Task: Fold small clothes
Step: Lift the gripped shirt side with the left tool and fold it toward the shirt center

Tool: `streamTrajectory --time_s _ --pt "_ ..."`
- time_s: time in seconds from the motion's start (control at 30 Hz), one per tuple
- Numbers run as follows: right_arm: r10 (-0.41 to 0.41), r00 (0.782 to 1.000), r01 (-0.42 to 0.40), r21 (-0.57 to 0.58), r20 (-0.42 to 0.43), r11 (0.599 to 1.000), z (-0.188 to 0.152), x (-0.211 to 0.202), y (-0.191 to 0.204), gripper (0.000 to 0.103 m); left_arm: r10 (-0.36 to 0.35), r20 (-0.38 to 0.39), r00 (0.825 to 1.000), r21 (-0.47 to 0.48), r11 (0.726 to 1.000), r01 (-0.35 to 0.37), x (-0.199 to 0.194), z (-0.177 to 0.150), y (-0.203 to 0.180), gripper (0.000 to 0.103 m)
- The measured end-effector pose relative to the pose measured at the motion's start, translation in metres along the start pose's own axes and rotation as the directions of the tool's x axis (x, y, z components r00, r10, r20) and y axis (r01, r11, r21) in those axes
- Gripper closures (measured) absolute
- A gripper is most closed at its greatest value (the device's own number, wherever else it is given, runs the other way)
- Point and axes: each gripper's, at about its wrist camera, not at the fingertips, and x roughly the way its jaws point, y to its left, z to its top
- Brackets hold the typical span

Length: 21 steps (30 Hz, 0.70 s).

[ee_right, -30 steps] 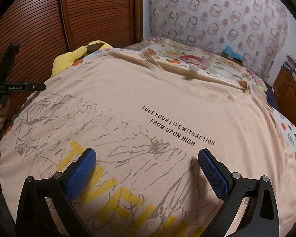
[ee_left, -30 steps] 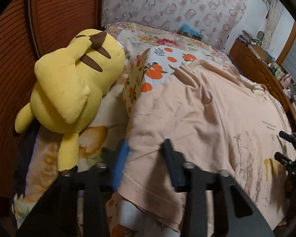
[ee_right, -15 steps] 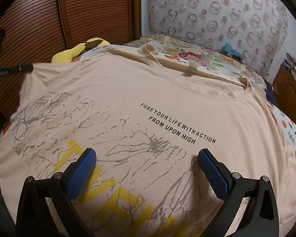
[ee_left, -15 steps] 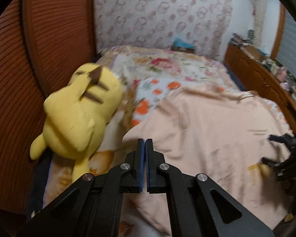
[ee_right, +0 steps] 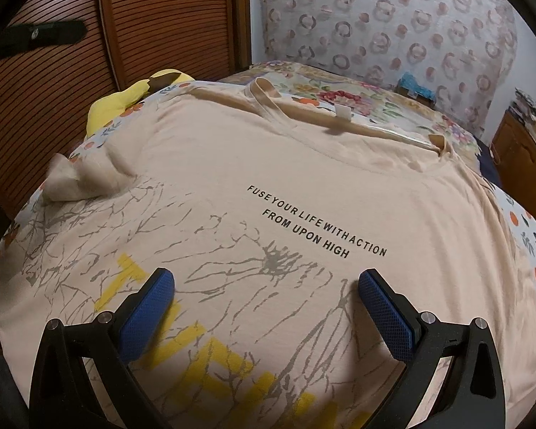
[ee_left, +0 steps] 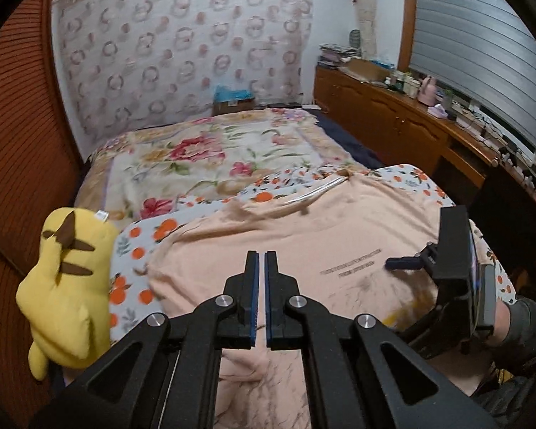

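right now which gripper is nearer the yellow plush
Left. The left gripper, shut, is raised over the shirt's edge beside the plush. The right gripper, open, sits over the shirt's print, farther away.

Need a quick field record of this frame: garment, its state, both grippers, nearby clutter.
garment: peach T-shirt, print up, spread on the bed
sleeve: bunched sleeve at picture-left in the right wrist view, not flat
fold progress: none visible
left gripper: shut, raised above the shirt, no cloth seen between its pads
right gripper: open, low over the print, gripping nothing
clutter: yellow plush toy beside the shirt
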Motion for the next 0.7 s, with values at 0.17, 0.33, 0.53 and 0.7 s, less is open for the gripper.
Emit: streamTrajectory --time_s 0.17,0.33,0.53,0.7 --pt "0.005 1.0 -0.005 -0.009 -0.006 1.0 0.0 0.001 0.003 0.001 0.004 -0.006 1.0 -0.04 0.999 -0.004 0.002 -0.004 0.008 0.068" --pt "0.014 1.0 -0.014 -0.014 -0.012 1.0 0.002 0.002 0.0 0.001 0.057 -0.039 0.998 -0.078 0.995 -0.06 0.006 -0.025 0.029 0.02" --pt "0.009 1.0 -0.009 -0.034 -0.014 0.999 0.001 0.001 0.003 0.006 0.1 -0.084 0.991 -0.157 0.981 -0.113 0.01 -0.061 0.062 0.02" --pt "0.087 0.996 -0.087 -0.058 -0.005 0.995 0.008 -0.002 0.013 0.026 0.126 -0.098 0.987 -0.204 0.968 -0.144 0.008 -0.091 0.077 0.02"
